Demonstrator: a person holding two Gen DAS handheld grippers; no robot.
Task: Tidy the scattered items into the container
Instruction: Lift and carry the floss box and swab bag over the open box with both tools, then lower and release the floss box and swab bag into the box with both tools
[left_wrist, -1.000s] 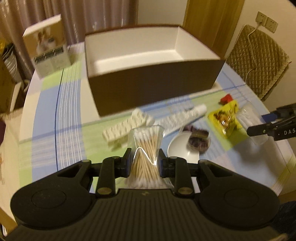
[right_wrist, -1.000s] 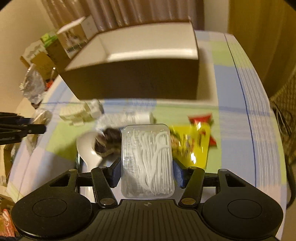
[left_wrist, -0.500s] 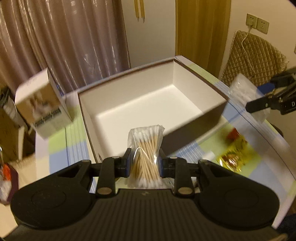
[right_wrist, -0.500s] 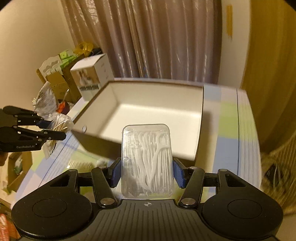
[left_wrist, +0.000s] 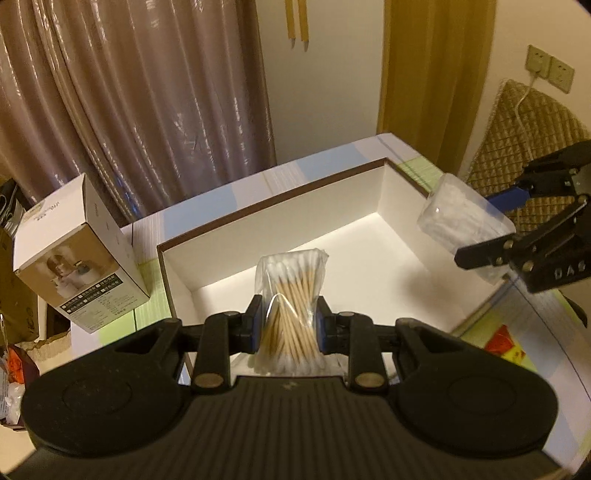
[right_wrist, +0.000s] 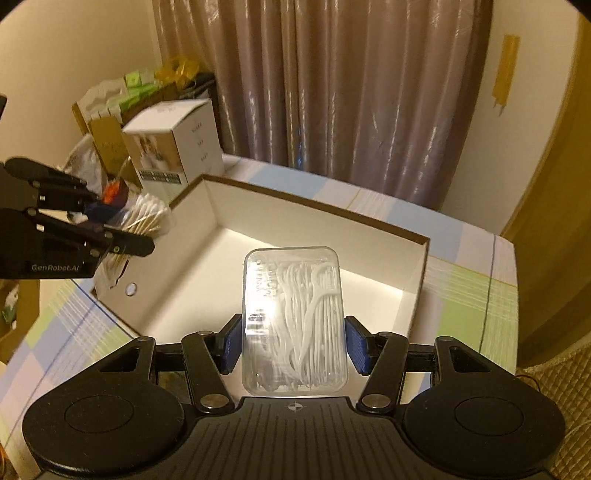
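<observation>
My left gripper (left_wrist: 289, 320) is shut on a clear bag of cotton swabs (left_wrist: 291, 295) and holds it above the near left part of the open box (left_wrist: 373, 236), brown outside and white inside. My right gripper (right_wrist: 294, 345) is shut on a clear plastic case of floss picks (right_wrist: 295, 317), held above the box (right_wrist: 413, 280) near its front wall. The box inside shows only bare white floor. The right gripper with its case (left_wrist: 465, 227) shows at the right in the left wrist view; the left gripper with the swabs (right_wrist: 144, 218) shows at the left in the right wrist view.
A white and tan carton (left_wrist: 74, 254) stands on the checked tablecloth left of the box. A yellow and red snack packet (left_wrist: 506, 345) lies on the cloth at the right. Curtains hang behind the table. A quilted chair back (left_wrist: 532, 129) is at the right.
Both grippers have risen and moved forward with their items, from over the scattered things on the cloth to above the open box. Their grips have not changed.
</observation>
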